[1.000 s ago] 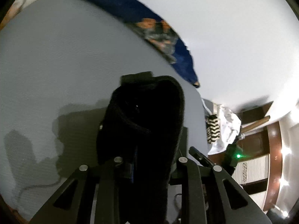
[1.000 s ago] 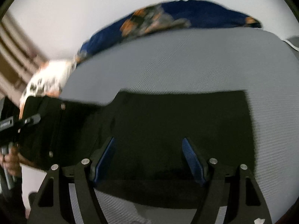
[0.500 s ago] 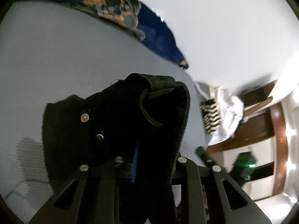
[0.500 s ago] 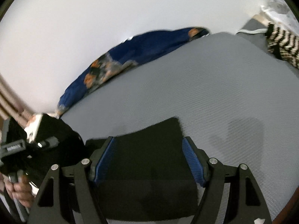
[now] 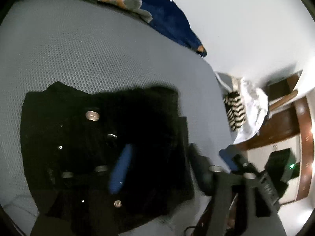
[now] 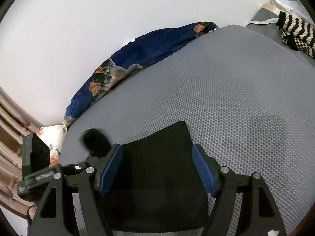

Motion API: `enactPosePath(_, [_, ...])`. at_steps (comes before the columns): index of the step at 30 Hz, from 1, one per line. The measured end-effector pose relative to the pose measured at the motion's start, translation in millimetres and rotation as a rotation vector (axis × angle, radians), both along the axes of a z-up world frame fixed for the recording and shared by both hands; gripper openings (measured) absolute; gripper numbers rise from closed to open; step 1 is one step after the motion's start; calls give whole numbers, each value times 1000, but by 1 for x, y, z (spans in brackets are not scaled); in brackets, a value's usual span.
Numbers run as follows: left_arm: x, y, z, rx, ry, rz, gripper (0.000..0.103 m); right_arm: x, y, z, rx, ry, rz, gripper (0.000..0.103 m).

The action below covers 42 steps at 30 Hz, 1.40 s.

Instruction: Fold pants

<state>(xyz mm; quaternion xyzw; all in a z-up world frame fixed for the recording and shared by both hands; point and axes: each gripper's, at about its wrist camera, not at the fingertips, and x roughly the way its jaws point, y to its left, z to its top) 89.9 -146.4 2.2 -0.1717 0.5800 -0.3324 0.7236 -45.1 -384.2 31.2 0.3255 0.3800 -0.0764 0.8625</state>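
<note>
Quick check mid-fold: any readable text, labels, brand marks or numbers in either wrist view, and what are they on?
Nothing reads cleanly.
White lettering on the dark device at the lower right of the left wrist view: too blurred to read.
Small label on the black device at the left edge of the right wrist view: too small to read.
Black pants, grey mattress: no text visible.

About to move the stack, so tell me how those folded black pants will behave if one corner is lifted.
The black pants lie flat in soft layers on the grey mattress, so they would likely sag and unfold rather than lift stiffly. The thick fold and metal buttons suggest some weight. The mattress's textured mesh would probably resist sliding.
</note>
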Motion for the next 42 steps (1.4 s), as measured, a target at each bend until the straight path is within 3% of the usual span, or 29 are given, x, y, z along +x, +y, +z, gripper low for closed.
enactPosePath(5, [-12, 16, 23, 44, -132, -4, 68, 3, 3, -4, 11, 13, 27, 71])
enactPosePath(11, [-24, 64, 29, 256, -290, 122, 68, 11, 17, -15, 67, 28, 130, 71])
enactPosePath(16, [-25, 121, 10, 379, -275, 249, 68, 23, 25, -29, 121, 66, 223, 71])
enactPosePath(19, [-27, 139, -5, 440, -257, 276, 68, 33, 22, -41, 162, 103, 292, 71])
enactPosePath(24, [-34, 144, -22, 425, -205, 273, 68, 51, 7, -68, 204, 172, 367, 62])
enactPosePath(34, [-38, 133, -33, 381, -152, 243, 68, 82, 1, -90, 309, 100, 540, 60])
enactPosePath(42, [-27, 130, -40, 383, -129, 258, 68, 119, 21, -101, 369, 79, 656, 36])
